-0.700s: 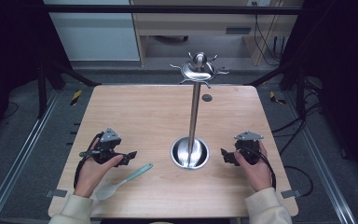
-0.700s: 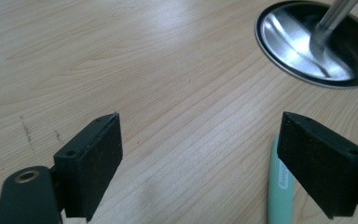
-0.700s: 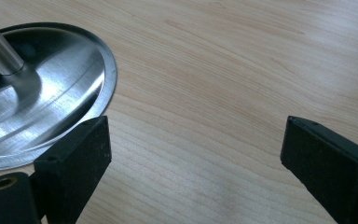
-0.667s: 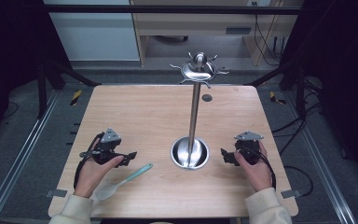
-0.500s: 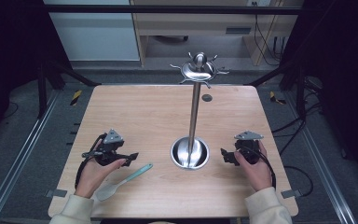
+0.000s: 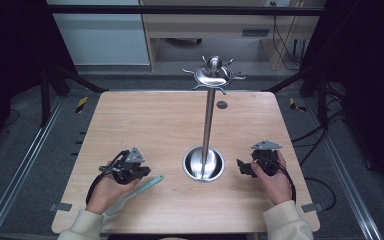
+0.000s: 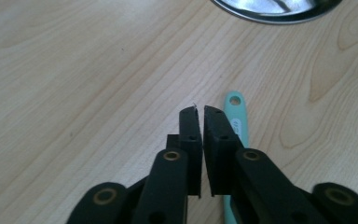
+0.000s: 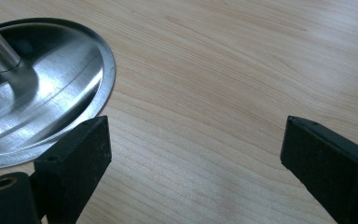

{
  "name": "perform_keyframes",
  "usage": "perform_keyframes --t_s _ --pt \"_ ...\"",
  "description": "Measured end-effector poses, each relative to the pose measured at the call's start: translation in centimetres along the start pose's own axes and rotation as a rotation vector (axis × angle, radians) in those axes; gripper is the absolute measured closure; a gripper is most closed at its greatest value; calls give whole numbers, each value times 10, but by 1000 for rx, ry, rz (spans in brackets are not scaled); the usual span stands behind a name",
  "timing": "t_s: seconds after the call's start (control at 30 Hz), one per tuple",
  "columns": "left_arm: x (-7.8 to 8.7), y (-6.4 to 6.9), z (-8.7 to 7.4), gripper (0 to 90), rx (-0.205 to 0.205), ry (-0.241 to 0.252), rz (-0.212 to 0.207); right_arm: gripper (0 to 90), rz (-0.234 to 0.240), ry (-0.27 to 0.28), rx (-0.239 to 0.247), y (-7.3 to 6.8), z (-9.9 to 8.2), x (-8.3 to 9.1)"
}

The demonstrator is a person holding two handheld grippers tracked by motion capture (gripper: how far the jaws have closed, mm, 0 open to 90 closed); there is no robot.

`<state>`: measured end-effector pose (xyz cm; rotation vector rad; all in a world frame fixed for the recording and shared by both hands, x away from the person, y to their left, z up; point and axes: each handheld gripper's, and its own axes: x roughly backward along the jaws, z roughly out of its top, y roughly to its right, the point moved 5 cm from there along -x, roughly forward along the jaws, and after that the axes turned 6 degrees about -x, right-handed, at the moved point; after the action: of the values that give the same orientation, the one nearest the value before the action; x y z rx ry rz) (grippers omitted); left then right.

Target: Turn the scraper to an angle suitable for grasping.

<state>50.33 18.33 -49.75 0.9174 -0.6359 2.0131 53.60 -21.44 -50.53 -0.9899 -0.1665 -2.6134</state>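
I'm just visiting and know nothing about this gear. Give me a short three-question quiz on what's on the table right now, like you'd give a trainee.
1. True or false: the left gripper has its jaws wide apart.
2. What lies on the table beside the left gripper's jaws? A) a teal utensil B) a red cup C) a folded cloth
3. In the right gripper view, what round metal thing sits left of the right gripper?

Key
1. False: the jaws are shut, with nothing between them.
2. A: its handle end, with a hanging hole, lies just beside the jaws.
3. The base of the steel stand, whose pole carries hooks at the top.
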Motion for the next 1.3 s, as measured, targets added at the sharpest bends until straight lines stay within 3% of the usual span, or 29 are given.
perform_keyframes --t_s 0.1,0.33,0.73,1.07,1.17,1.3 --pt "-3 1 -2 900 -7 -28 -8 89 5 1 -5 -1 0 0" --pt "-8 2 -4 900 -11 -42 -7 90 5 3 3 -1 0 -1" --pt "-19 10 -5 900 -52 -83 -26 90 5 -1 0 -1 0 0" --pt "-19 35 2 900 -137 -133 -80 90 6 -6 9 -2 -1 -1" --pt "-16 37 6 891 -142 -124 -76 90 7 -6 10 -2 -1 -2" --pt "-3 40 22 863 -137 -111 -37 90 7 -9 -1 -2 -1 -2"
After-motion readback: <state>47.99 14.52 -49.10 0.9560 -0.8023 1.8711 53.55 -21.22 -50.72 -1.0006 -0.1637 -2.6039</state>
